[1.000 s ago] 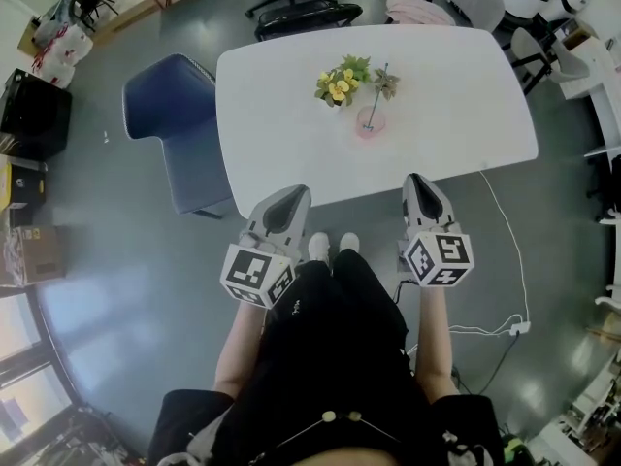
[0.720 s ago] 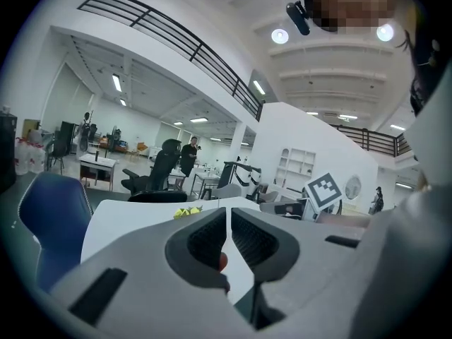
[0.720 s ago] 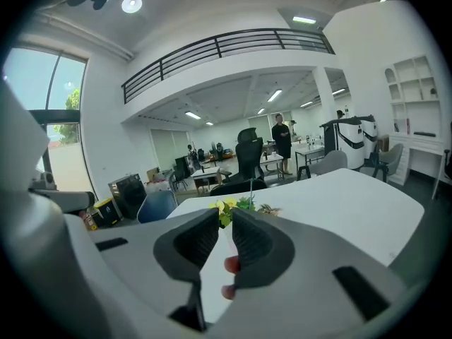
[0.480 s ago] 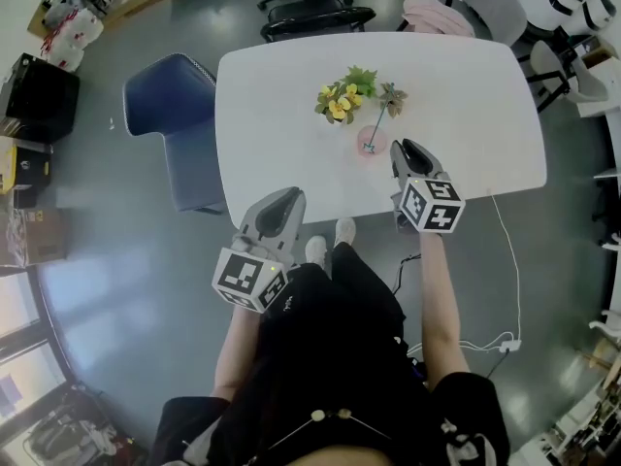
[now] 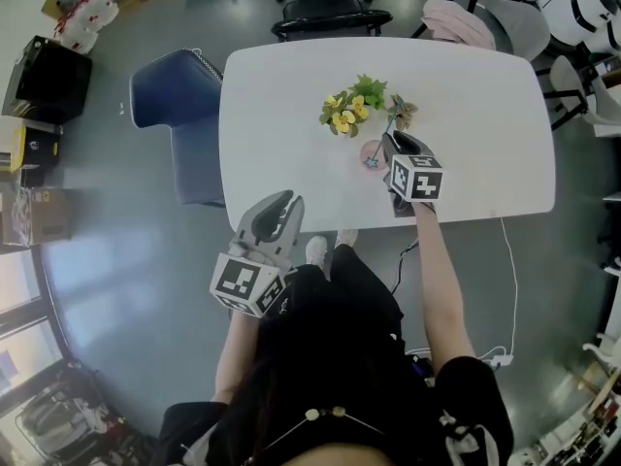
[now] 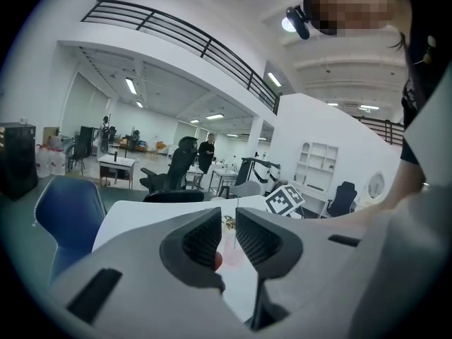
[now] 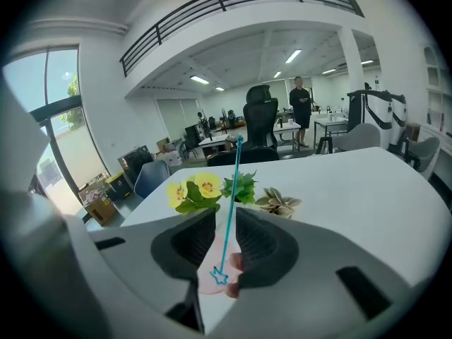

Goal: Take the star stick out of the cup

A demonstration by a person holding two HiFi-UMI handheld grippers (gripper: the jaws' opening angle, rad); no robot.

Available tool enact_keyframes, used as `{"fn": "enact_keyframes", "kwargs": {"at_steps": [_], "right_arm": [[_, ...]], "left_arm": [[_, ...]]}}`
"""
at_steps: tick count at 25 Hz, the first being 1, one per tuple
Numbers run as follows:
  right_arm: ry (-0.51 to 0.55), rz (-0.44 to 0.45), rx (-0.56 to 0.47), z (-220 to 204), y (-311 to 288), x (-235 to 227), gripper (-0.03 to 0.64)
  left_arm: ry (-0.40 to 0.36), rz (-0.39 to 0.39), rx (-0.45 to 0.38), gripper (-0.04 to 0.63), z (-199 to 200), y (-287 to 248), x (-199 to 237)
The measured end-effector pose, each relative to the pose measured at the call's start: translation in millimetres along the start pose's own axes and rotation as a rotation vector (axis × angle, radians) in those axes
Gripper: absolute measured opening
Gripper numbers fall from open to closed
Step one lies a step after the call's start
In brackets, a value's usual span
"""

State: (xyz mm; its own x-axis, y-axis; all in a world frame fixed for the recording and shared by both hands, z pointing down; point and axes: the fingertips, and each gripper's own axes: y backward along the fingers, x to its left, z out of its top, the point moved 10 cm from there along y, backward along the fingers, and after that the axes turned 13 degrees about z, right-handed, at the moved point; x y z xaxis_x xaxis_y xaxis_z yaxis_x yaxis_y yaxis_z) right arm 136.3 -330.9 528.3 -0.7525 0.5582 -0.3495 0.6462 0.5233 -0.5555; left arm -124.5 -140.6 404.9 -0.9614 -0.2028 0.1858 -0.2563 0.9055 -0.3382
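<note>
A thin blue star stick (image 5: 385, 129) stands tilted in a low pink cup (image 5: 369, 151) near the middle of the white table (image 5: 281, 95). My right gripper (image 5: 390, 144) is at the cup. In the right gripper view its jaws stand open on either side of the stick (image 7: 231, 196), with a gap on both sides, and the star end (image 7: 220, 276) lies in the cup (image 7: 209, 282) below. My left gripper (image 5: 281, 202) hangs off the table's near edge, open by a narrow gap (image 6: 228, 235) with nothing in it.
A pot of yellow flowers (image 5: 347, 110) stands just left of the cup, and a brown dried flower (image 5: 404, 113) lies behind it. A blue armchair (image 5: 179, 115) stands at the table's left, with a black office chair (image 5: 330, 17) at the far side.
My right gripper has moved forward from the near edge over the table up to the cup, and its jaws now flank the stick. The left gripper has hardly moved.
</note>
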Motion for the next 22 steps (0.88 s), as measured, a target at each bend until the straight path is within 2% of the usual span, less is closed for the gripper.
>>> {"fn": "enact_keyframes", "kwargs": {"at_steps": [5,13,16,22], "right_arm": [[0.010,0.005,0.040,0,-15,-6,0.089],[0.012,0.007,0.045,-1,-22,-10,0.062],[0.010,0.006,0.035,1,-19,-8,0.029],[0.006,0.010,-0.020,5,-7,-1,0.023]], "left_arm": [[-0.001,0.021,0.005,0.051,2,-4,3],[-0.007,0.034,0.010,0.051,1,-10,2],[-0.012,0.036,0.012,0.051,2,-10,2],[-0.015,0.035,0.012,0.051,0,-10,3]]}}
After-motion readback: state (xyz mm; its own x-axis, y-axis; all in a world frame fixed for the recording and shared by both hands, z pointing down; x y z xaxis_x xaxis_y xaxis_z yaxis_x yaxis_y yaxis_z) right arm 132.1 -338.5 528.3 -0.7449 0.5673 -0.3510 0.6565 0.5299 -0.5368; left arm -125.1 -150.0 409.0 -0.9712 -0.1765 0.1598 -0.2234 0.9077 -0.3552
